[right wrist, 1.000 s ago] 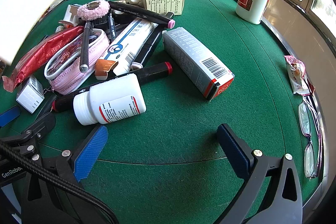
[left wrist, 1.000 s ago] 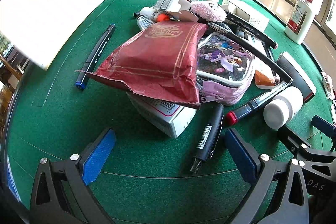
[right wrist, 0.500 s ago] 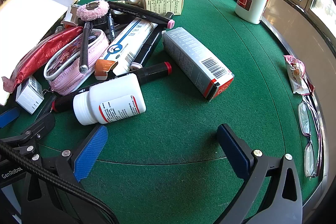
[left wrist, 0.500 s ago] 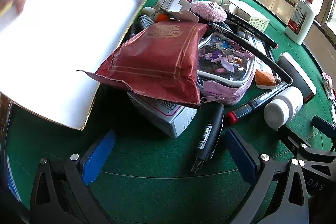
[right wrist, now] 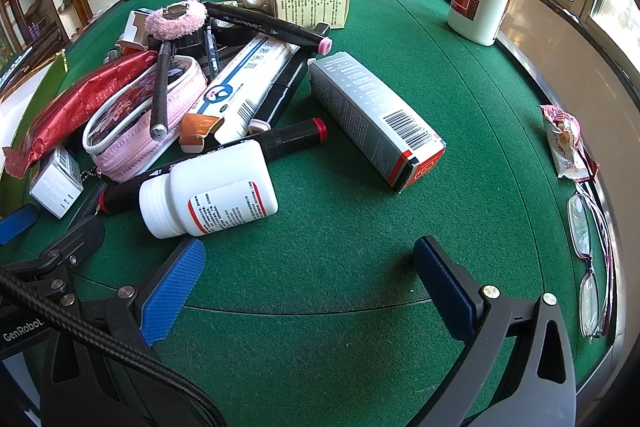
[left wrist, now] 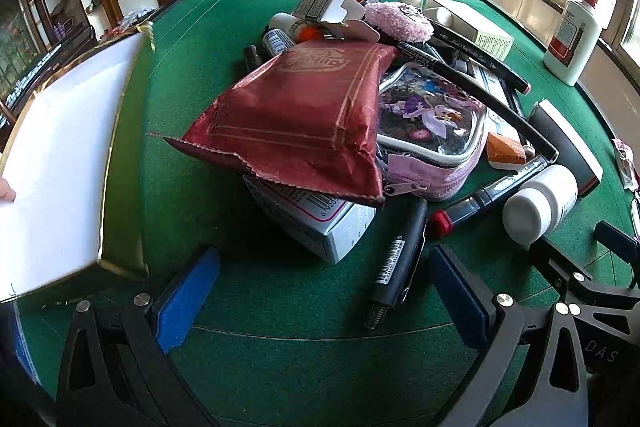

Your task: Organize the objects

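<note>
Since 1 second ago, a white tray (left wrist: 60, 163) has landed at 9 o'clock beside the pile. Both the left gripper (left wrist: 320, 291) and right gripper (right wrist: 308, 275) hover spread, empty. Take loose outliers first: white pill bottle (right wrist: 212, 191), at 10 o'clock of the right gripper.

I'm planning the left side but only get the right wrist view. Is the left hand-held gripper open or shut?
Observer: The left hand-held gripper is open and holds nothing.
Operator: What lies nearest it?
Observer: A black pen with a barcode label lies on the green felt just ahead of its right-hand pad, with one end pointing back toward the gripper.
Operator: And the white thing at my left edge?
Observer: That is a white tray with a gold rim. A fingertip touches it at the picture's left edge.
</note>
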Demonstrator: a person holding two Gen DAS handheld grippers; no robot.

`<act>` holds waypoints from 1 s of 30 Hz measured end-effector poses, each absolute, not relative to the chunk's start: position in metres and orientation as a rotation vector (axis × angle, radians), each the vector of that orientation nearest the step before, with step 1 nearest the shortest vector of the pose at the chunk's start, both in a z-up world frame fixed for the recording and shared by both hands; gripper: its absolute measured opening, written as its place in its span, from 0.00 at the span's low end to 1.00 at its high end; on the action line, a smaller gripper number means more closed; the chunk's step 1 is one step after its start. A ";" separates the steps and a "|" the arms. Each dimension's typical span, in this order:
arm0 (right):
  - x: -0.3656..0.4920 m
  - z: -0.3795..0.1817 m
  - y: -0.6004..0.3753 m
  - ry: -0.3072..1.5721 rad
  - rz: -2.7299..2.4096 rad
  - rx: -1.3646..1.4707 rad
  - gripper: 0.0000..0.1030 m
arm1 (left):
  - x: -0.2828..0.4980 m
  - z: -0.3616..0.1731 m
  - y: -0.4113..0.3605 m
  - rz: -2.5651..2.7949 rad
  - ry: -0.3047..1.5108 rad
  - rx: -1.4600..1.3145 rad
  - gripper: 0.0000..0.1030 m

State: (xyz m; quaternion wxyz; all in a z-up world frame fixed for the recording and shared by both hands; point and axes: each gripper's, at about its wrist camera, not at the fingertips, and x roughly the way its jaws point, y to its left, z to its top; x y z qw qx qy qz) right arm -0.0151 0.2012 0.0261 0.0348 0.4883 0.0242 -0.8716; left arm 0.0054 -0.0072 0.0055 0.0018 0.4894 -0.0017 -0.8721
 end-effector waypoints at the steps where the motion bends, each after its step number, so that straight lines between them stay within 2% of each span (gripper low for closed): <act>1: -0.015 0.026 0.201 0.074 -2.680 1.502 1.00 | 0.006 0.006 -0.007 -2.736 -0.005 1.535 0.99; 17: -0.014 0.026 0.202 0.080 -2.673 1.499 1.00 | 0.006 0.006 -0.008 -2.737 -0.006 1.536 0.99; 22: -0.020 0.027 0.205 0.153 -2.575 1.480 1.00 | 0.006 0.006 -0.008 -2.736 -0.006 1.538 0.99; 28: -0.013 0.029 0.219 0.264 -2.375 1.617 1.00 | 0.006 0.007 -0.008 -2.736 -0.006 1.538 0.99; 30: 0.000 0.032 0.234 0.246 -2.351 1.595 1.00 | 0.006 0.007 -0.008 -2.734 -0.005 1.537 0.99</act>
